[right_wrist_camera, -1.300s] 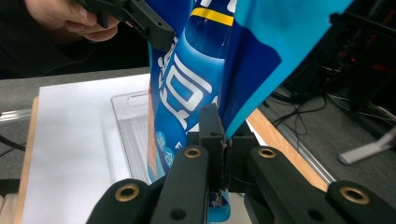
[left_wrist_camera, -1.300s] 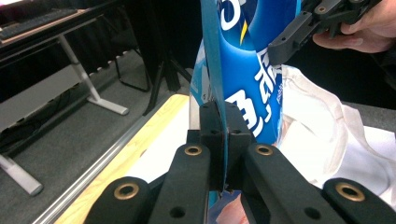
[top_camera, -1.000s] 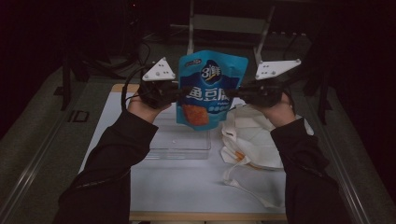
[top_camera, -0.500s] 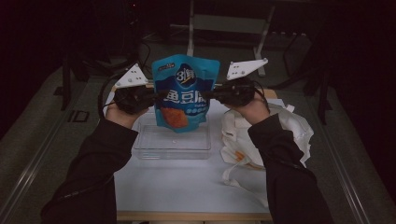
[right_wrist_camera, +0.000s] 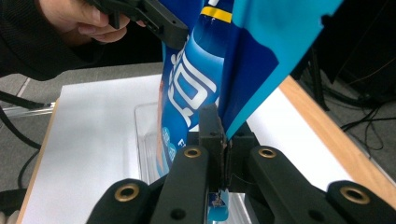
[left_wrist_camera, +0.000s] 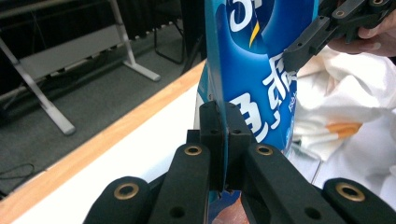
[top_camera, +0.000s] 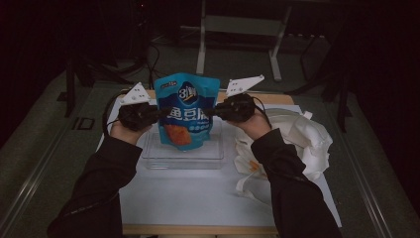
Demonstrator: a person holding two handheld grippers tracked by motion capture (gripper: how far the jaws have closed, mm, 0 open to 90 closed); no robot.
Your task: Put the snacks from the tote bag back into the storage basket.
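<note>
A blue snack pouch [top_camera: 186,110] with white lettering and an orange picture hangs upright over a clear plastic box [top_camera: 183,154]. My left gripper [top_camera: 157,114] is shut on the pouch's left edge, and my right gripper [top_camera: 214,111] is shut on its right edge. In the left gripper view the jaws pinch the pouch's thin side seam [left_wrist_camera: 223,140], with the other gripper [left_wrist_camera: 303,46] beyond. In the right gripper view the jaws clamp the pouch's edge [right_wrist_camera: 224,140] above the clear box [right_wrist_camera: 145,140].
A crumpled white bag [top_camera: 297,144] with an orange mark lies right of the box on the white table top [top_camera: 198,198]. The table's wooden far edge [top_camera: 277,98] faces a dark floor with a metal stand [top_camera: 237,29].
Both grippers have carried the pouch to the left and slightly lower, from above the bag's side to over the clear box. Both stay shut on its edges.
</note>
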